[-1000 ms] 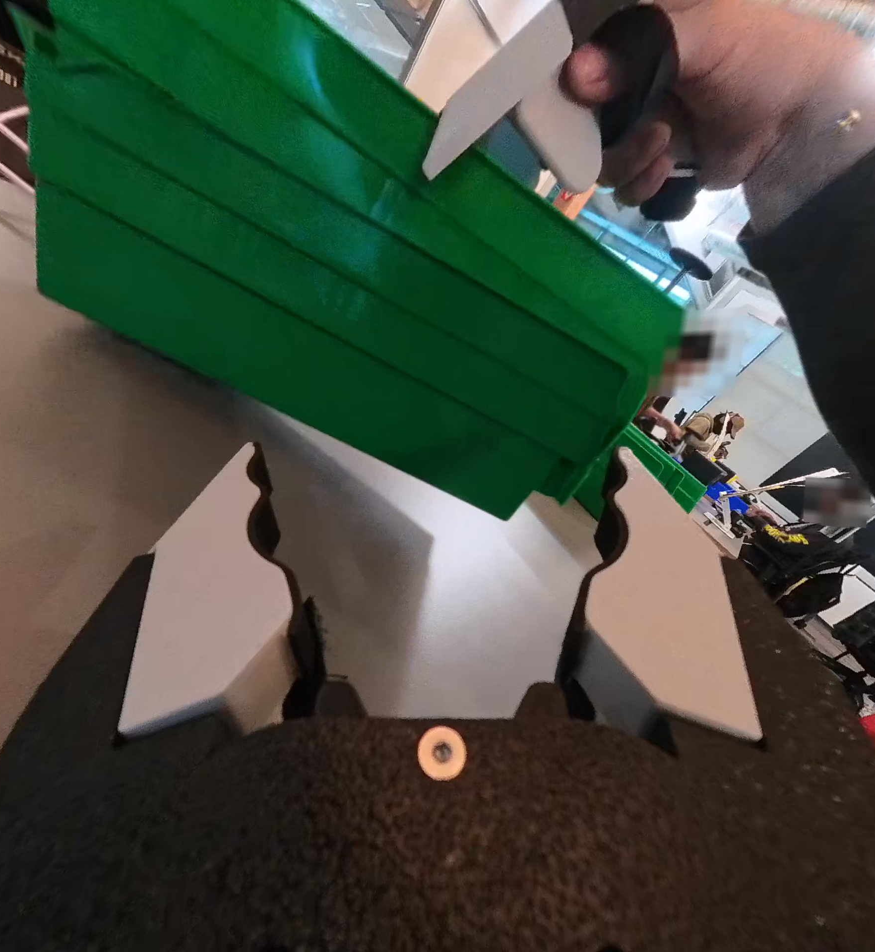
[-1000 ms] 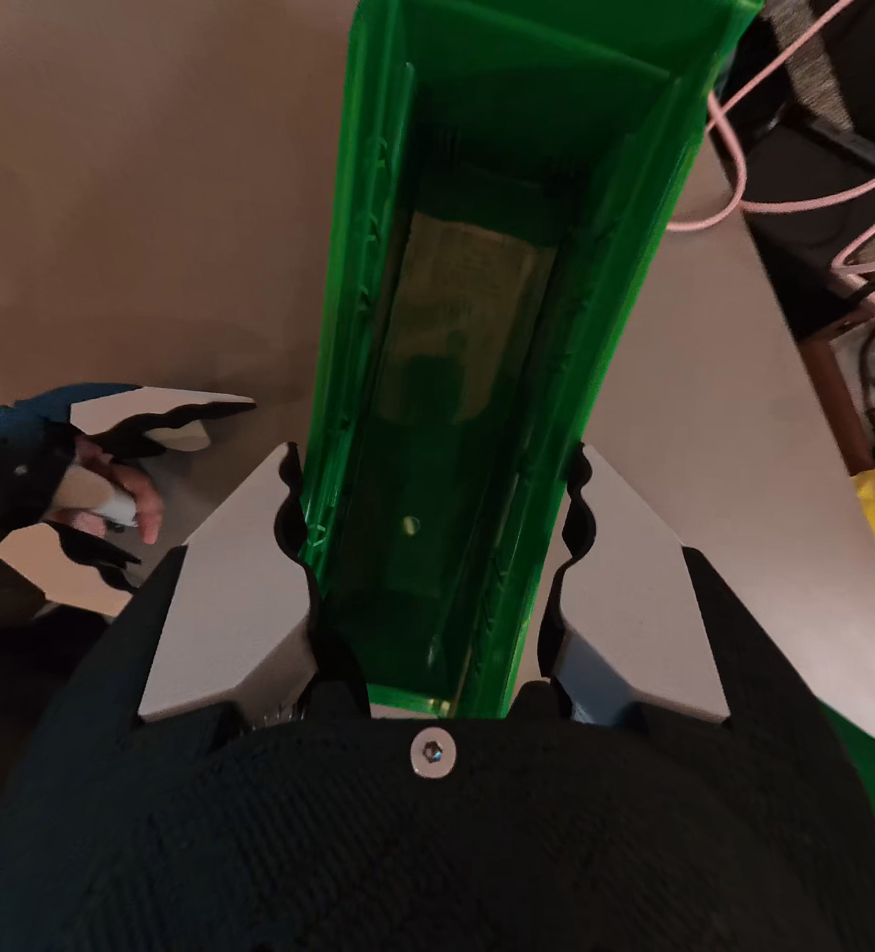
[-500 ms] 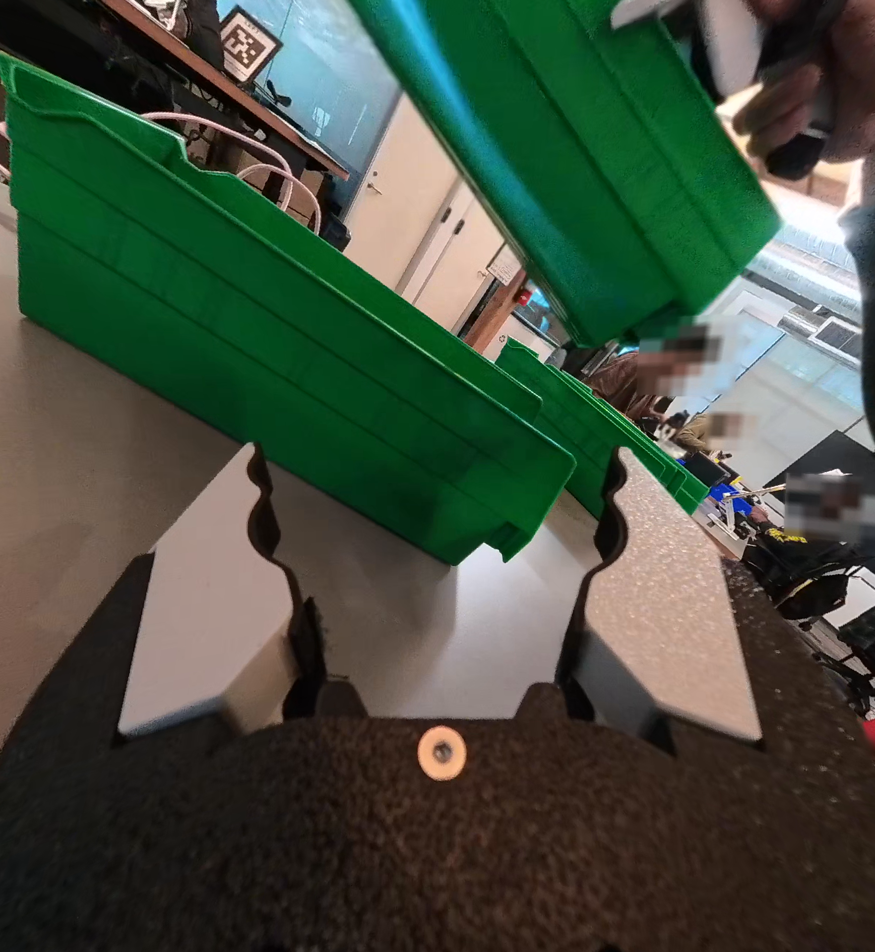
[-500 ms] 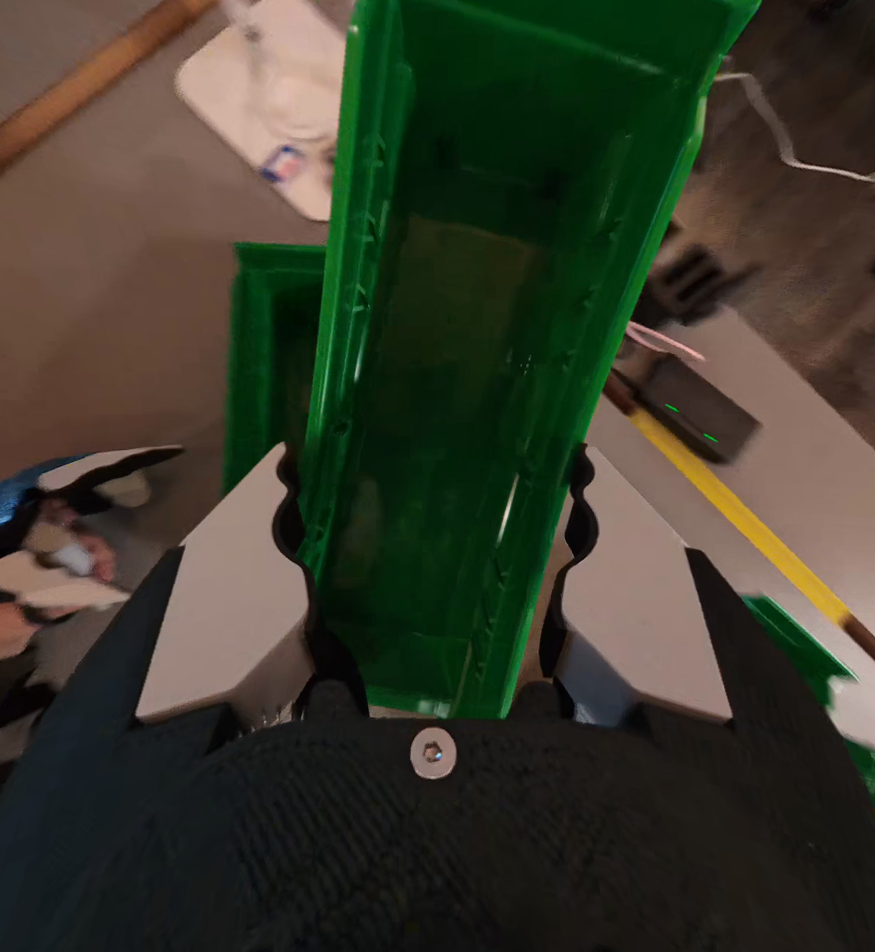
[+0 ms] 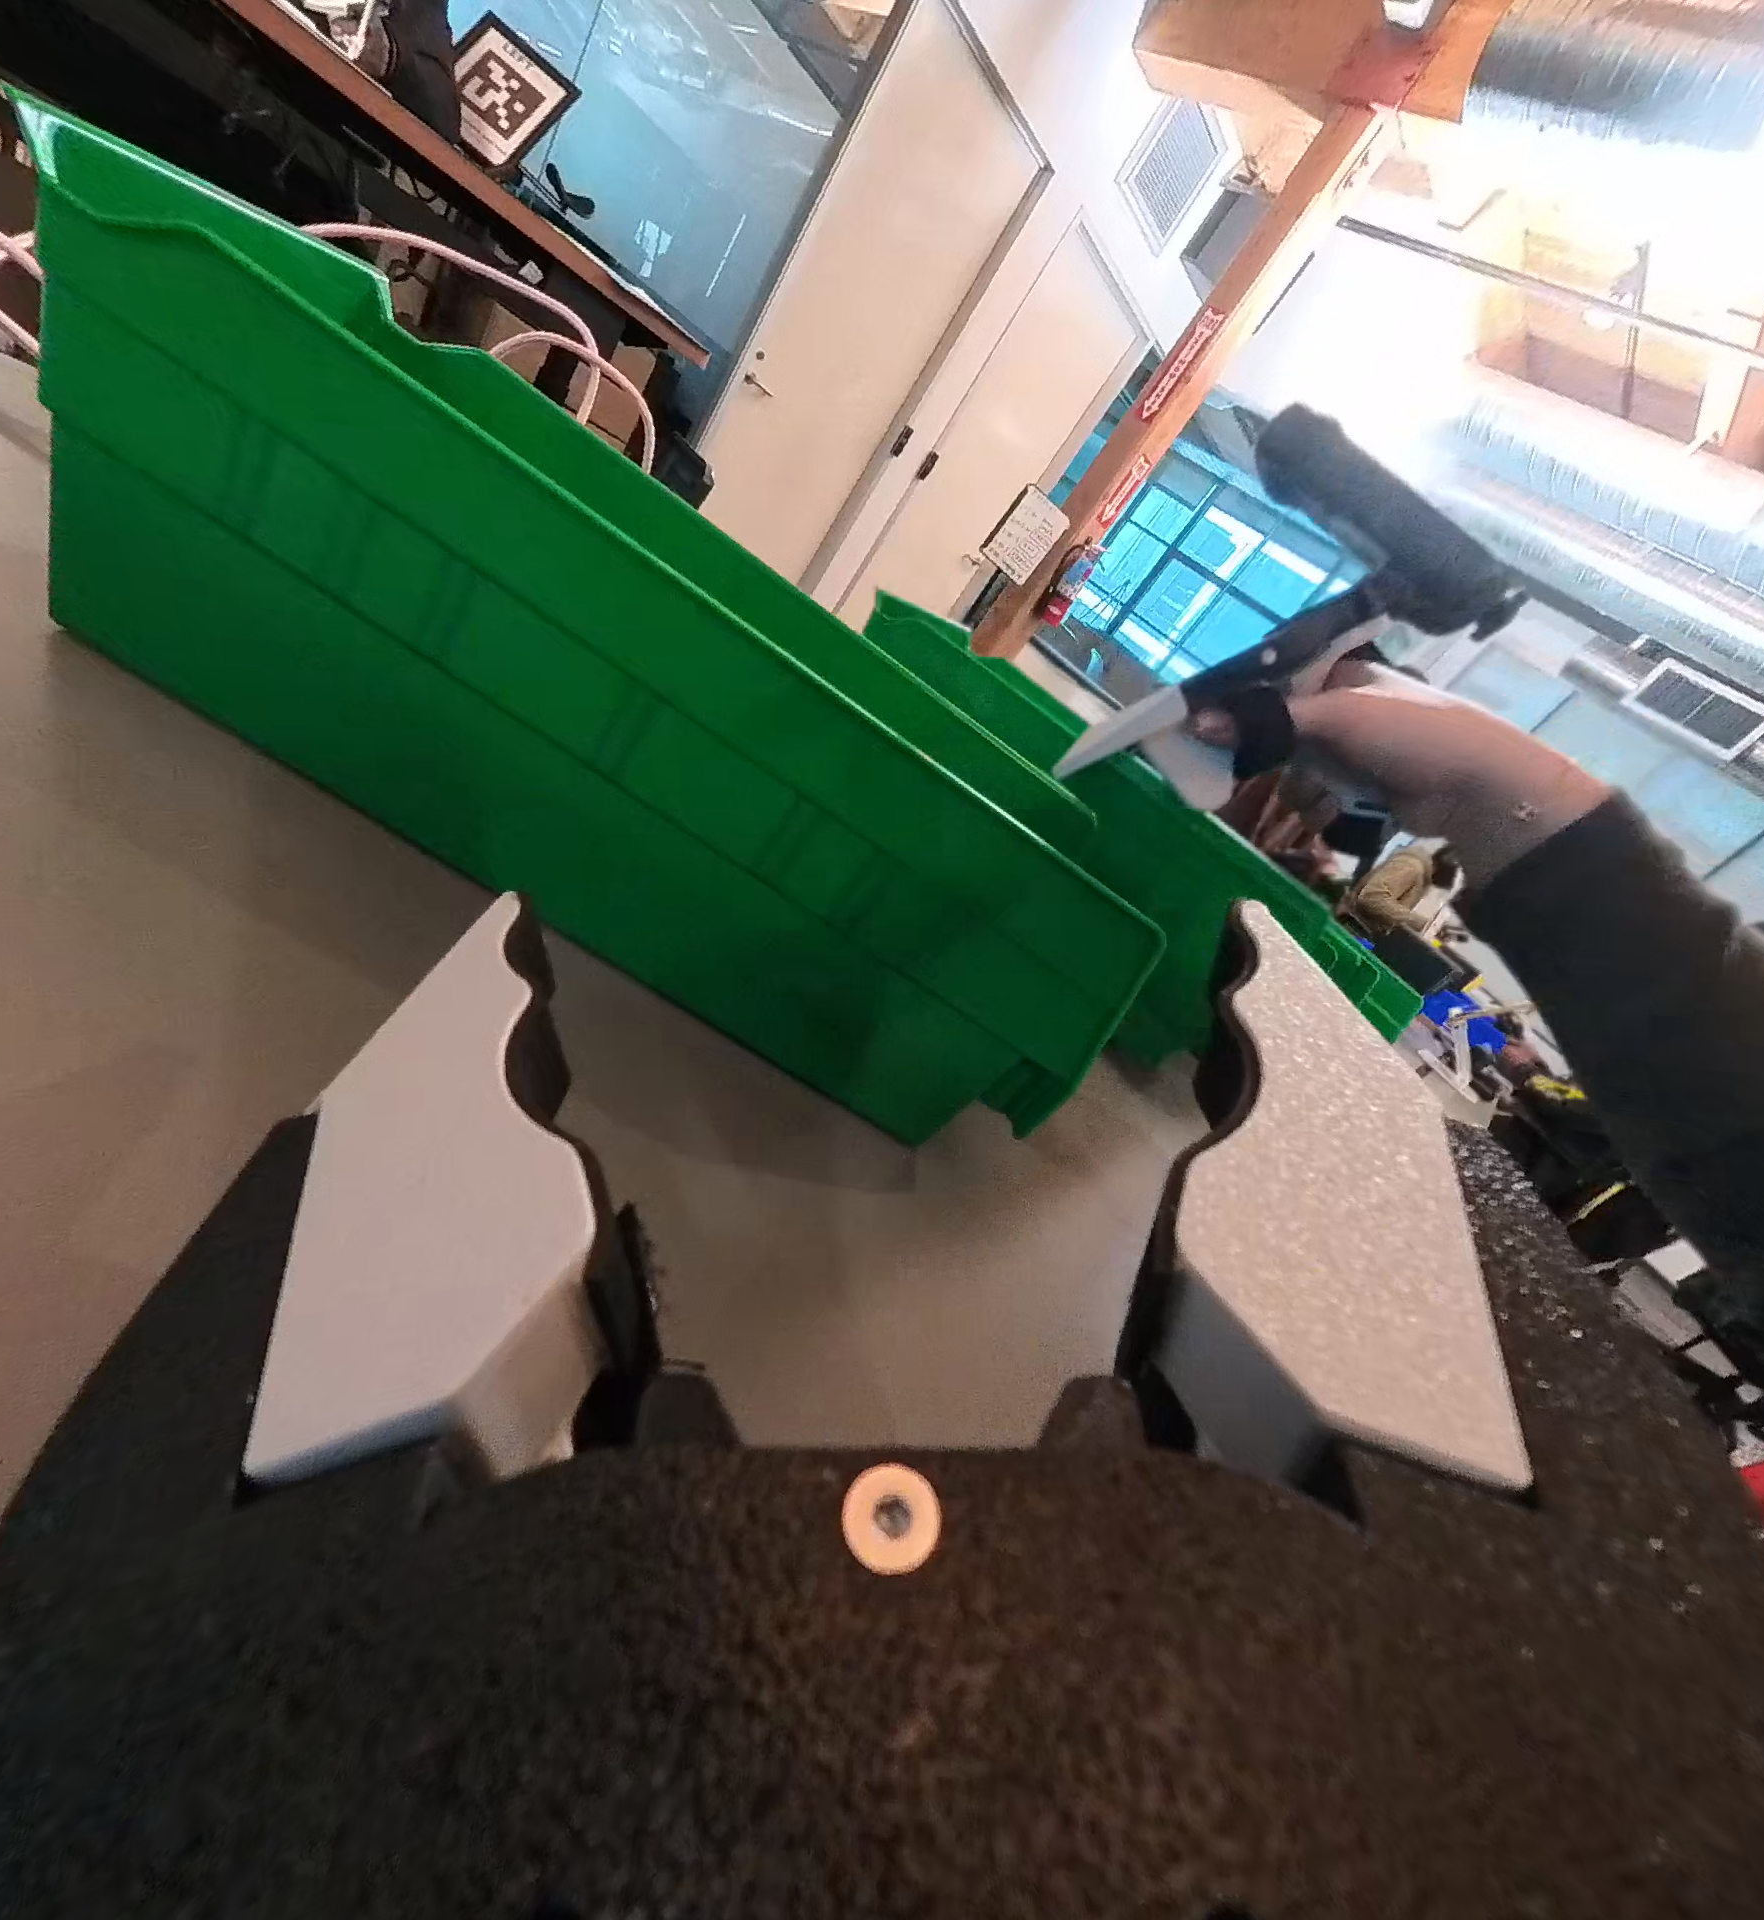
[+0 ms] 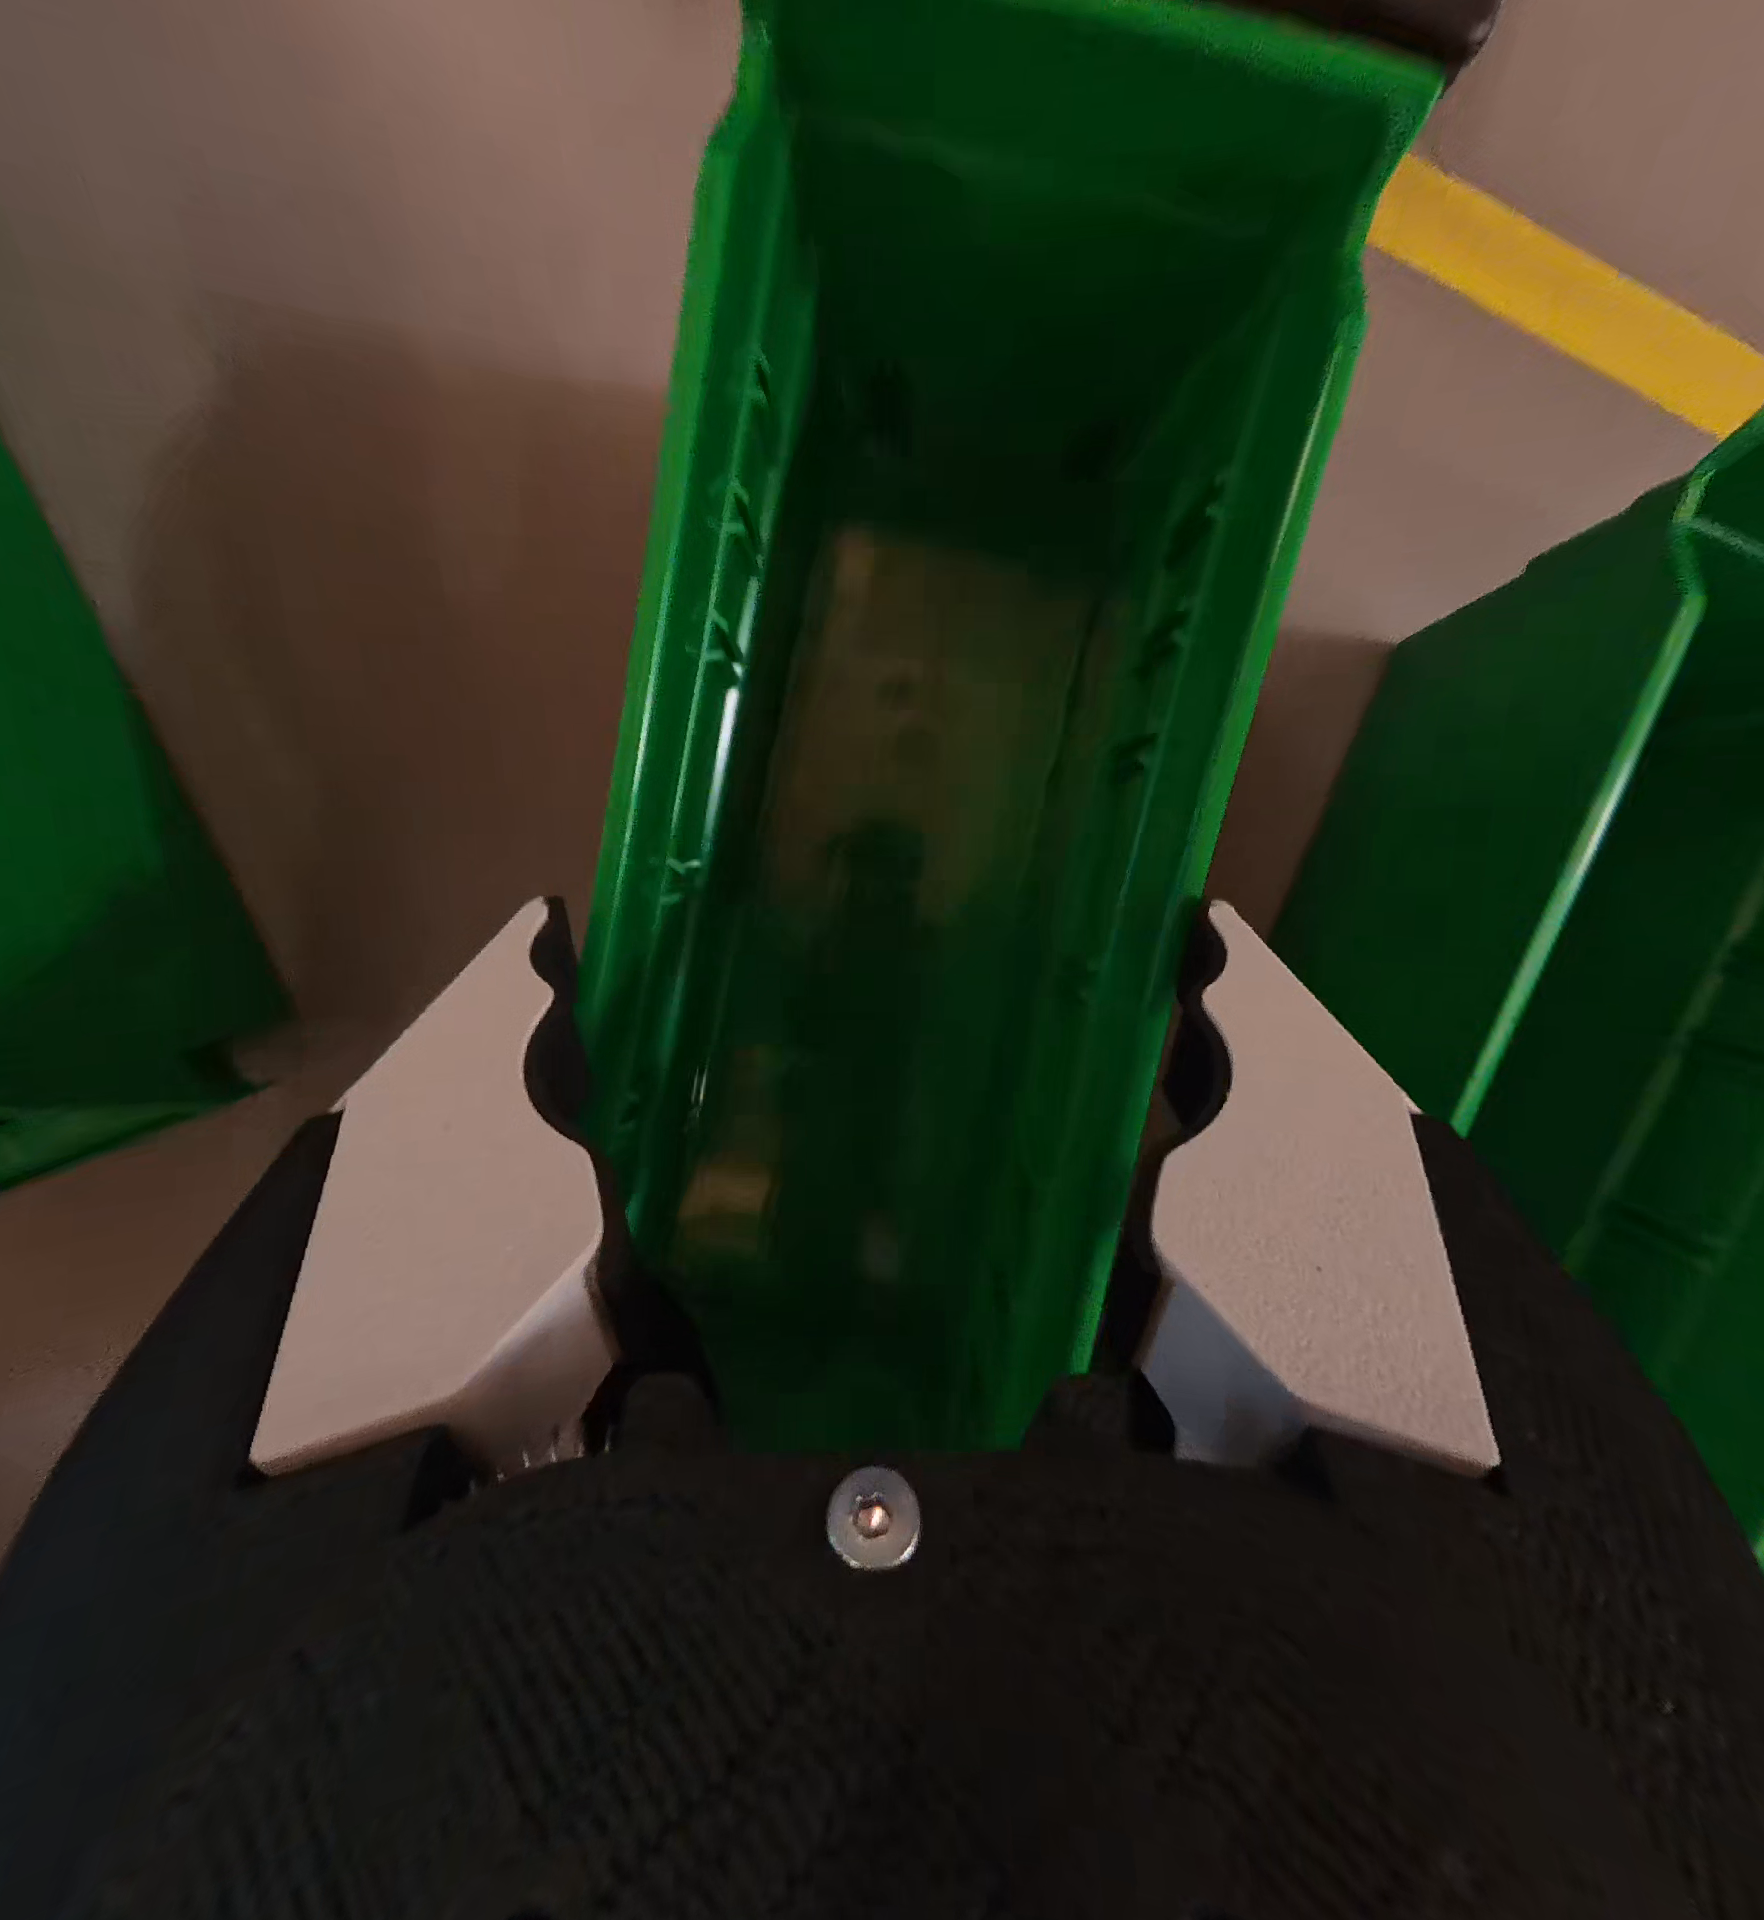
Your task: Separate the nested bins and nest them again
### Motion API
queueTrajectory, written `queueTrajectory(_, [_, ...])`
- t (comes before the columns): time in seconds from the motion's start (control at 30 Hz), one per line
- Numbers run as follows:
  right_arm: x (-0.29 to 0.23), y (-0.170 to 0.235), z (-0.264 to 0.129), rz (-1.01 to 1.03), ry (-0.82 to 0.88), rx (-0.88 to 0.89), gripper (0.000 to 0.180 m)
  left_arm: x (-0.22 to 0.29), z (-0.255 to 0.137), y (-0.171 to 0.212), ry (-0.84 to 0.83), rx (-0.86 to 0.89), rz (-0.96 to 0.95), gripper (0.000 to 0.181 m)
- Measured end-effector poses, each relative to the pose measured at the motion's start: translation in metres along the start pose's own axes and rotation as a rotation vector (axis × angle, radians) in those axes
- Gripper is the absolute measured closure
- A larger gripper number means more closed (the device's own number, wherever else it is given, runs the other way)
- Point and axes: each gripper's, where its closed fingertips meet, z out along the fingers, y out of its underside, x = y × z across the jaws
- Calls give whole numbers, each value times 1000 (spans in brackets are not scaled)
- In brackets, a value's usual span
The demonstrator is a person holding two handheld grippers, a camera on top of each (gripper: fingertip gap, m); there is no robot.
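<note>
So on the left, the left gripper (image 5: 878, 997) is just hanging low over the grey table (image 5: 130, 935), fingers spread wide with nothing between them. Right ahead of it sits a nested stack of green bins (image 5: 545, 665), long and narrow, glossy plastic with ribbed sides and a stepped rim, flat on the table. More green bins (image 5: 1169, 862) sit behind it.

Moving right, the right gripper (image 6: 873, 1039) has its fingers around the near end of a single green bin (image 6: 961, 623), seen from above: deep trough, little ribs down both inner walls, shiny floor. Further right is another green bin (image 6: 1636, 883), beside a yellow floor stripe (image 6: 1543, 301).
</note>
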Motion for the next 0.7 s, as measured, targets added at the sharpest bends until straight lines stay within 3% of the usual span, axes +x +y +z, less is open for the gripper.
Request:
queueTrajectory(0.1, [1,9,2,7,0,-11,60,1,1,2,10,-15,-6,56])
queueTrajectory(0.2, [-3,-17,-28,-69,69,110,61,1,1,3,15,-18,-15,56])
queueTrajectory(0.3, [-84,-54,-55,-251,-177,254,78,1,2,3,14,-22,-13,56])
queueTrajectory(0.37, [-140,-59,-51,-393,-307,212,85,2,1,3,14,-22,-12,56])
queueTrajectory(0.5, [-196,-64,-1,-553,-280,30,102,3,2,6,24,-35,-24,56])
queueTrajectory(0.53, [-203,-64,12,-561,-278,-17,108,3,2,6,26,-36,-25,56])
queueTrajectory(0.6, [-200,-69,34,-541,-187,-80,151,4,1,6,26,-34,-21,56])
queueTrajectory(0.7, [-192,-74,44,-409,-160,-111,172,4,1,6,32,-34,-24,56])
